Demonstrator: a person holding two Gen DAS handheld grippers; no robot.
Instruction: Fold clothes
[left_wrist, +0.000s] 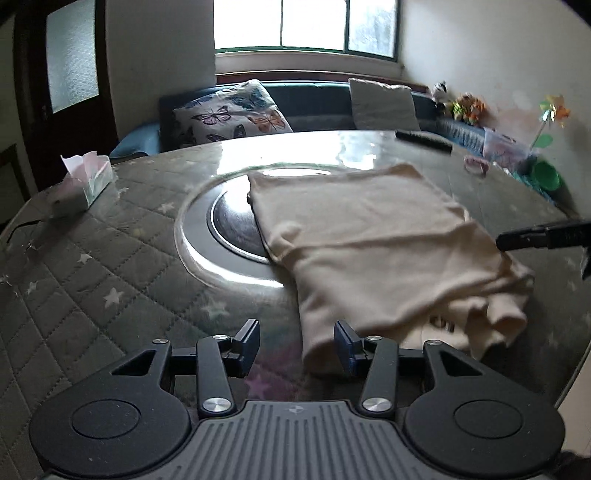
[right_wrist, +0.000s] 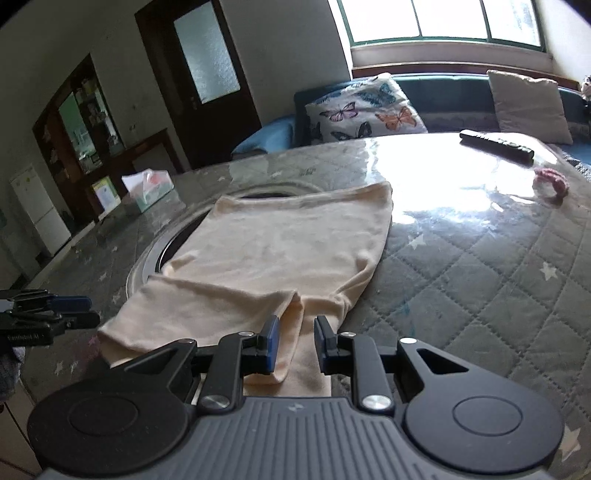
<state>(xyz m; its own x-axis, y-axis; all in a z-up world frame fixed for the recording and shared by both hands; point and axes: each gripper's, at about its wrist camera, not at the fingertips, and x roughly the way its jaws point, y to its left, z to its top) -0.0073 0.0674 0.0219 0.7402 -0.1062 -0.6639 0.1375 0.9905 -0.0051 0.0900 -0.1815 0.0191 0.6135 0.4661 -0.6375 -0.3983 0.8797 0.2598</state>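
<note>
Cream garment (left_wrist: 369, 243) lies just right of the open left tool (left_wrist: 296, 341).

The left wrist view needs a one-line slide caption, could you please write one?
Open left gripper at the near edge of a partly folded cream garment on the quilted table.

Left hand-held gripper (right_wrist: 55, 317) side, right wrist view: small white print, approx. "Centaloid AI", blurred, reading unsure.
Garment (left_wrist: 439, 325) near bench's front edge, left wrist view: dark print peeking from under a fold, illegible.
Tissue box (right_wrist: 149, 188): printed pattern, no legible txt.
Elsewhere: nothing legible.
</note>
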